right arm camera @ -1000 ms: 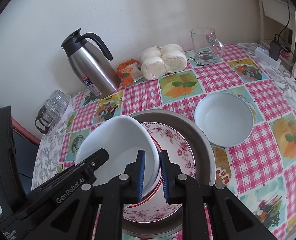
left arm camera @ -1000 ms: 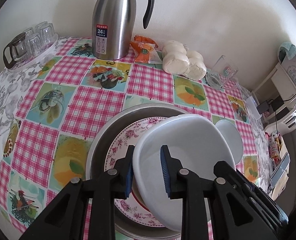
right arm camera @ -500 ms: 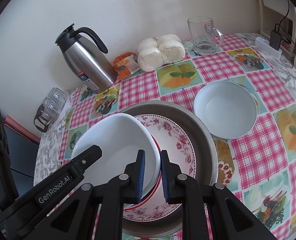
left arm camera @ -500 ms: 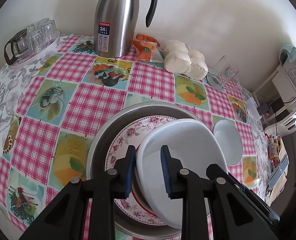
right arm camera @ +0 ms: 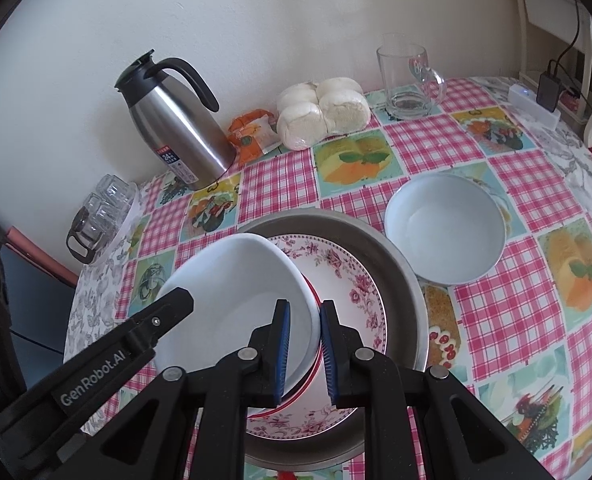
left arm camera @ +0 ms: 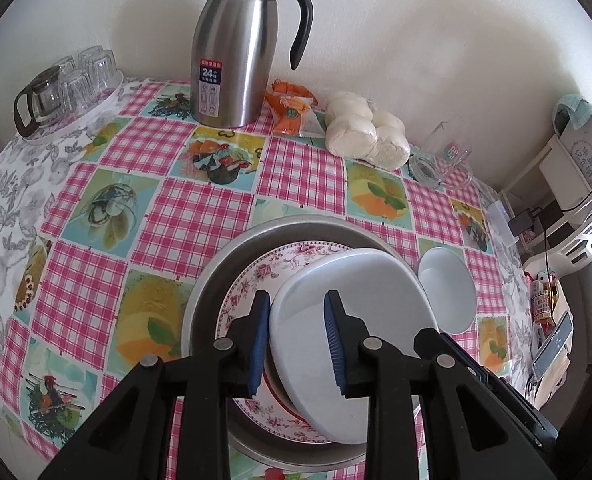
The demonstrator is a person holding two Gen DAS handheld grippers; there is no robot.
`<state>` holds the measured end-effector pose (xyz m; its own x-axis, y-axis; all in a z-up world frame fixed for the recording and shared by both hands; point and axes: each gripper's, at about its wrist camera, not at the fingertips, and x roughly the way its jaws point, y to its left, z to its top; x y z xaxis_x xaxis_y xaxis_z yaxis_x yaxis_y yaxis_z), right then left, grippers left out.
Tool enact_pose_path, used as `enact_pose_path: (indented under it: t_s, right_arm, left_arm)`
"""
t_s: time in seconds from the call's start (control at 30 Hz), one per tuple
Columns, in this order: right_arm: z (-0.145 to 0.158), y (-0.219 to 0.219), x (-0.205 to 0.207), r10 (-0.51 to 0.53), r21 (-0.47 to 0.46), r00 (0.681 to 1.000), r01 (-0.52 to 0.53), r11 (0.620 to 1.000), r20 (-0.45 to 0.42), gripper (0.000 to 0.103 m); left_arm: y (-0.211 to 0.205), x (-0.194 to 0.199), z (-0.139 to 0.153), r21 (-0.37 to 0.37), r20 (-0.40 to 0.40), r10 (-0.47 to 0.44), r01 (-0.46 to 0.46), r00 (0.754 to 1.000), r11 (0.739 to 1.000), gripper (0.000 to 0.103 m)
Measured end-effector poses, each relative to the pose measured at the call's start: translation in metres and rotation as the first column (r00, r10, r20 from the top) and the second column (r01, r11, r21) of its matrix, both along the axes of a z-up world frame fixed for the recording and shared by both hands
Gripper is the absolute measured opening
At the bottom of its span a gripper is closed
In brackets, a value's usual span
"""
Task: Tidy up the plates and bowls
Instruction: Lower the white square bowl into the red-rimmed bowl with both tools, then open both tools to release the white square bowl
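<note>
A white bowl [left arm camera: 359, 300] [right arm camera: 240, 284] is held tilted above a floral plate [left arm camera: 292, 258] [right arm camera: 343, 276], which lies in a round metal tray [left arm camera: 216, 280] [right arm camera: 399, 264]. My left gripper [left arm camera: 297, 340] straddles the bowl's left rim, jaws slightly apart. My right gripper [right arm camera: 303, 354] is shut on the bowl's right rim; a red-rimmed dish edge shows just under it. A second white bowl [right arm camera: 443, 228] [left arm camera: 447, 292] sits on the table right of the tray.
On the checked tablecloth stand a steel thermos jug [left arm camera: 232, 44] [right arm camera: 180, 120], an orange snack packet [left arm camera: 292, 108], bagged buns [left arm camera: 365, 136] [right arm camera: 319, 112], a glass mug [right arm camera: 407, 76] [left arm camera: 441, 156] and a tray of glasses [left arm camera: 64, 88] [right arm camera: 104, 216].
Both grippers have drawn back and up with the bowl, so the table looks farther away. The left jaws have opened a little around the rim.
</note>
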<state>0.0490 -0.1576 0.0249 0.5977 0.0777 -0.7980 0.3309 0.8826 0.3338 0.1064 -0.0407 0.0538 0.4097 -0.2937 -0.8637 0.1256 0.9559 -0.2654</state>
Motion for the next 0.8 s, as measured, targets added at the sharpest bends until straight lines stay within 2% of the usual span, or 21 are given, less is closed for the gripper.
enact_pose_path:
  t_s: [0.27,0.47,0.57,0.73,0.8]
  right_arm:
    - [0.019,0.002,-0.006,0.002,-0.02,0.999,-0.001,1.0,0.047,0.018]
    - [0.031,0.003,-0.01,-0.001,-0.046,0.997,0.005,0.999,0.074,0.018]
    - [0.03,0.002,-0.01,-0.014,-0.059,0.998,0.018,0.998,0.066,0.034]
    - [0.026,-0.001,-0.01,-0.036,-0.083,0.998,0.039,0.996,0.048,0.063]
    - [0.025,-0.002,-0.01,-0.045,-0.094,0.998,0.049,0.994,0.041,0.071]
  left_arm:
    - [0.007,-0.005,0.02,-0.006,0.051,0.012,-0.012,0.999,1.0,0.036]
    - [0.014,-0.007,0.027,0.008,0.067,0.04,-0.041,0.997,0.999,0.051]
    - [0.017,-0.007,0.025,0.021,0.055,0.059,-0.06,0.997,0.998,0.056]
    - [0.022,-0.004,0.017,0.049,0.034,0.086,-0.087,0.996,0.995,0.077]
    - [0.023,-0.003,0.015,0.057,0.031,0.094,-0.095,0.995,0.994,0.079]
